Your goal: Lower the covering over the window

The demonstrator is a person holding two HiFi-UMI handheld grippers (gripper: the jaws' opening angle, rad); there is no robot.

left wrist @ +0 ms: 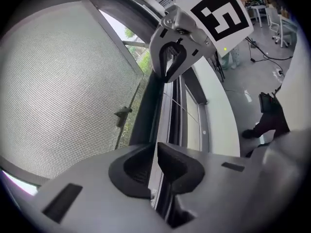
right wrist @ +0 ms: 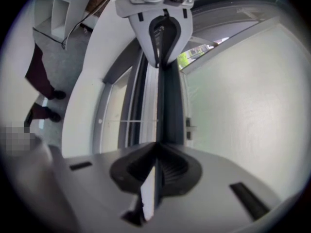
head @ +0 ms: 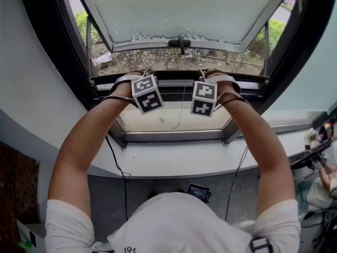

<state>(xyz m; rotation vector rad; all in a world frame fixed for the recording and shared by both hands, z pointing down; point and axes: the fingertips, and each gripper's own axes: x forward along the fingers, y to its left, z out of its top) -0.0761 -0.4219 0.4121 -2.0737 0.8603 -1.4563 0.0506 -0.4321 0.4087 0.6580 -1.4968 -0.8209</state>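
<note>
Clamping left gripper: jaws pinched shut on the covering's bottom rail.
Right gripper: jaws pinched shut on the same rail.
Rail position: level across the window, below the tilted-out sash.

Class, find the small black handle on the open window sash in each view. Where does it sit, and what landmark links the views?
Head view: handle top centre, on the lower edge of the sash.
Left gripper view: handle left of centre, small, against the sash.
Right gripper view: handle just right of centre, small.
Shared landmark: the pull rail, lying near the handle in all three views.
</note>
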